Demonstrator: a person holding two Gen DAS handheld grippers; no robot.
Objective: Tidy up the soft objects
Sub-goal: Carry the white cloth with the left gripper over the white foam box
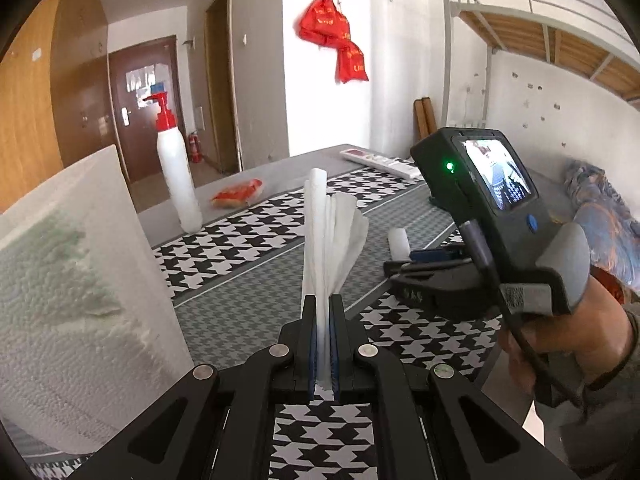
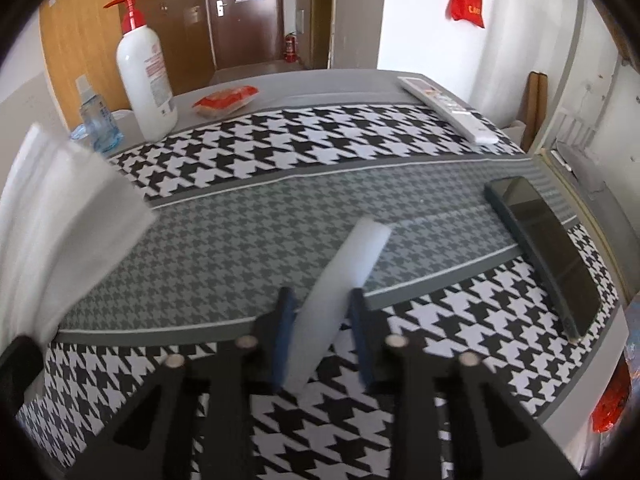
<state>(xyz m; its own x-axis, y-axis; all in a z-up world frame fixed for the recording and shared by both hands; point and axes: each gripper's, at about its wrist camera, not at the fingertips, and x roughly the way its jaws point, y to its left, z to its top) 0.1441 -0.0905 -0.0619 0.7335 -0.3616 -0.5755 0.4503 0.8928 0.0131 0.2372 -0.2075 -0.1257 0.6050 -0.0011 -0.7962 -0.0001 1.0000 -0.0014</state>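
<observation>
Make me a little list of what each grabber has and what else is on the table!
left gripper: shut on folded white tissue
right gripper: white foam block between its fingers
table cover: black-and-white houndstooth cloth
standing: white pump bottle
lying flat: phone, remote, red packet

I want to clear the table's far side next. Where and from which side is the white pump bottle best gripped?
Take the white pump bottle across its body's middle, coming in level from the near side. It stands upright; the body is broad, smooth and round, so tongs need a wide opening. The red pump on top is narrow and probably a less steady hold.
</observation>
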